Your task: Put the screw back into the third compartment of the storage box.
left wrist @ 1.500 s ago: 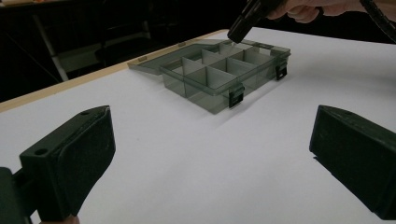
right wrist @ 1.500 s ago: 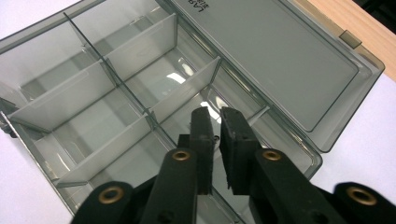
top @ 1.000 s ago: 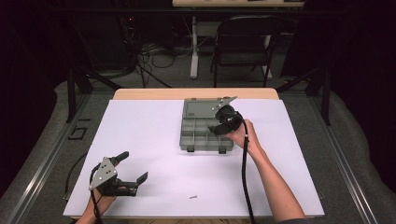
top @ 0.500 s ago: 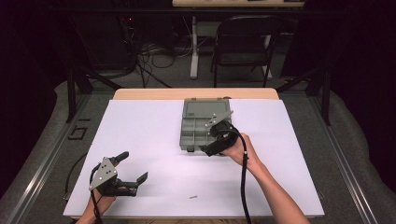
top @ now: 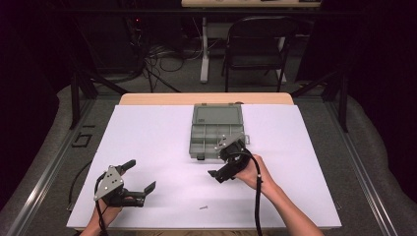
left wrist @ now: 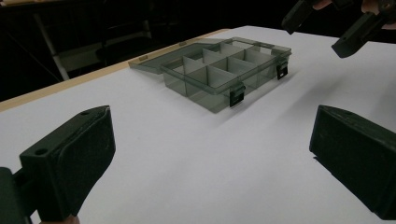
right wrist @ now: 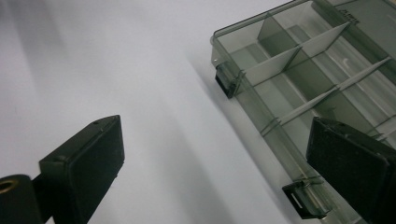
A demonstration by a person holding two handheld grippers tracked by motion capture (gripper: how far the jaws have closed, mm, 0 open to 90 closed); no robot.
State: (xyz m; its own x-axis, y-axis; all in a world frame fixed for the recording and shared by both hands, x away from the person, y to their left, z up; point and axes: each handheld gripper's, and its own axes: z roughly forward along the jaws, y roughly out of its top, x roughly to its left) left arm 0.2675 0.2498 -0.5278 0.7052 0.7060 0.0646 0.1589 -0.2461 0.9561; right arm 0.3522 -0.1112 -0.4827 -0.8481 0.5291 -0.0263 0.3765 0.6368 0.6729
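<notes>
Two tools being held open, organiser box lying unlatched

Two tools are being held over the white worktop (top: pixel 147 132) with nothing gripped in either. The right tool (top: pixel 222 176) is being carried just off the near edge of the compartment box (top: pixel 216 135); its jaws have just been opening and are now standing wide, with only bare worktop and the box's near wall between them, probably because the box has been let go. The box is being left at the middle of the worktop towards the far edge, its lid (top: pixel 217 114) folded flat behind it so the divided compartments are exposed for loading. Both front latches (right wrist: pixel 226 81) are hanging loose. A small screw (top: pixel 203 208) is lying near the near edge, likely being sought next. The left tool (top: pixel 142 177) is being rested near the near-left corner, jaws wide apart, seemingly being kept clear.
</notes>
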